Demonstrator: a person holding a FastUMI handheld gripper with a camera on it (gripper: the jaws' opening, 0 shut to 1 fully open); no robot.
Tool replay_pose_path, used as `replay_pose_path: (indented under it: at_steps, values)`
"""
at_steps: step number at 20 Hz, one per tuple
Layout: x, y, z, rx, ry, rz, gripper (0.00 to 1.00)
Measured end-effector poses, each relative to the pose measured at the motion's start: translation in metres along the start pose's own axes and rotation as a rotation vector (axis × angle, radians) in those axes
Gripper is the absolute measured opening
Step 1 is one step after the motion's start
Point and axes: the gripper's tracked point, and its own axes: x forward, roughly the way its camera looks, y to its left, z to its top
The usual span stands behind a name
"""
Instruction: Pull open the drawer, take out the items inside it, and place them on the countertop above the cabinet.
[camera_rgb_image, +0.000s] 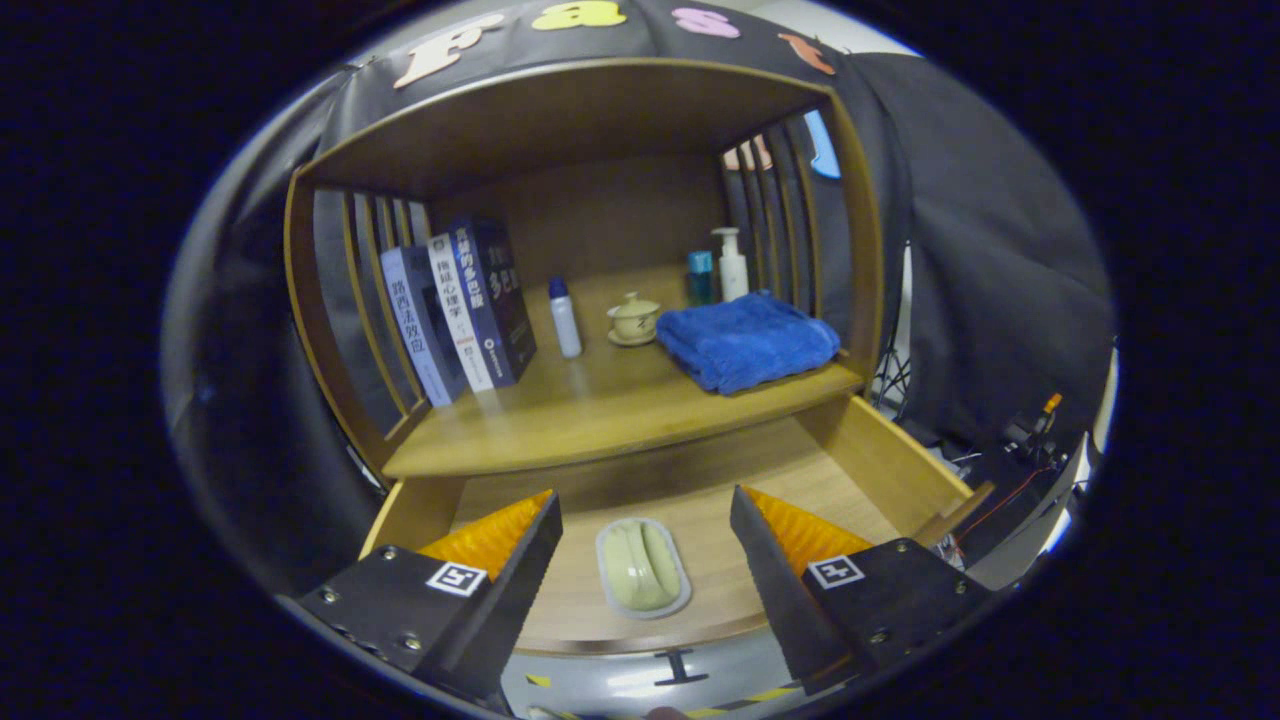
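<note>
The gripper (645, 545) hangs with fingers wide apart — the soap dish (643, 567) lies between them in the open drawer (880, 455).

Drawer (870, 450) pulled open, top clear; gripper (645, 520) spread wide above it, soap dish (643, 566) between the fingers. Bare drawer floor at 12 and 2 o'clock of the dish. Countertop (600, 410) front strip free; folded blue towel (745, 340) at 1 o'clock, books (460, 310) at 11.

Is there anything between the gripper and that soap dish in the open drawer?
Nothing visible. The gripper is open, its fingers on either side of the soap dish, which lies alone on the drawer floor below the countertop.
</note>
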Motion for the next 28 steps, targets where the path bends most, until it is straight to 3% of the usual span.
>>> replay_pose_path:
  at_steps: [8,10,11,12,16,20,21,22,28]
  values:
    - [0.045,0.011,-0.049,-0.045,0.178,-0.014,1.0]
    - [0.056,0.003,-0.061,-0.099,0.233,-0.048,0.95]
    - [0.059,0.0,-0.068,-0.128,0.257,-0.058,0.88]
    - [0.063,-0.001,-0.074,-0.145,0.287,-0.053,0.88]
    - [0.073,-0.01,-0.095,-0.091,0.364,-0.065,0.66]
    - [0.072,-0.006,-0.096,-0.184,0.345,-0.053,0.22]
    - [0.064,-0.001,-0.091,-0.179,0.323,-0.035,0.22]
    - [0.073,-0.001,-0.094,-0.176,0.322,-0.025,0.11]
    - [0.061,0.002,-0.069,-0.126,0.208,0.029,0.11]
